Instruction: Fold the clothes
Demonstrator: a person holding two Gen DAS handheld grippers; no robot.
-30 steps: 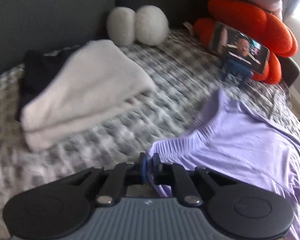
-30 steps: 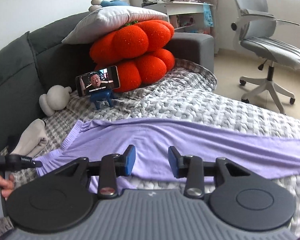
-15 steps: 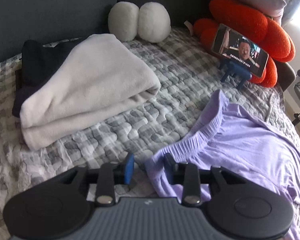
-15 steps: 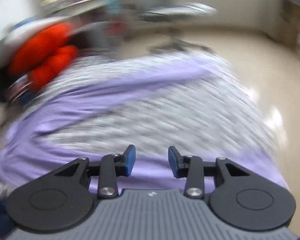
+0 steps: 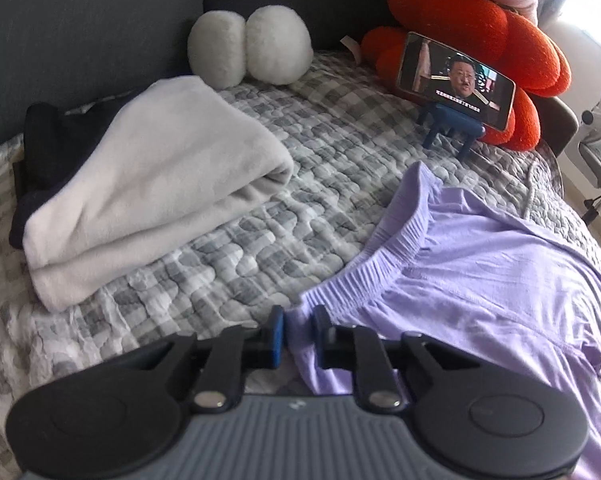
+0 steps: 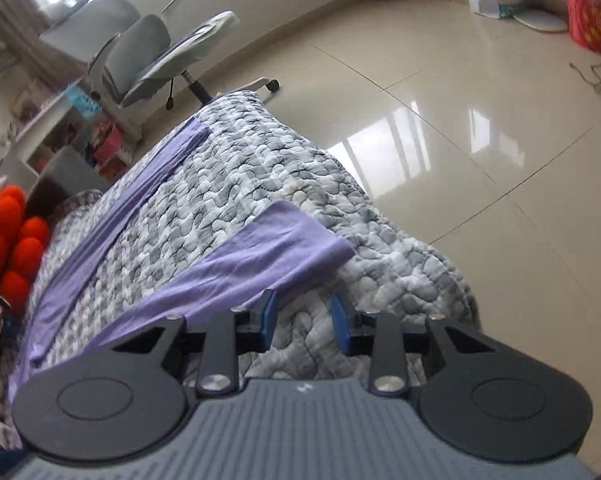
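**Lilac trousers spread on the quilted sofa cover**

The left gripper (image 5: 298,334) has just been closing and now pinches the waistband corner of the lilac trousers (image 5: 480,280). The right gripper (image 6: 303,322), jaws narrowing with nothing between them, hangs over the quilted cover (image 6: 260,184) near its floor-side edge, just beside a trouser leg end (image 6: 284,236). A red basket (image 6: 592,20) stands on the floor; its contents are unclear. A folded white towel (image 5: 148,192) lies toward the cover's back edge.

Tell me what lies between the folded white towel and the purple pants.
Only bare checked quilt separates the folded white towel from the purple pants, in the left wrist view.
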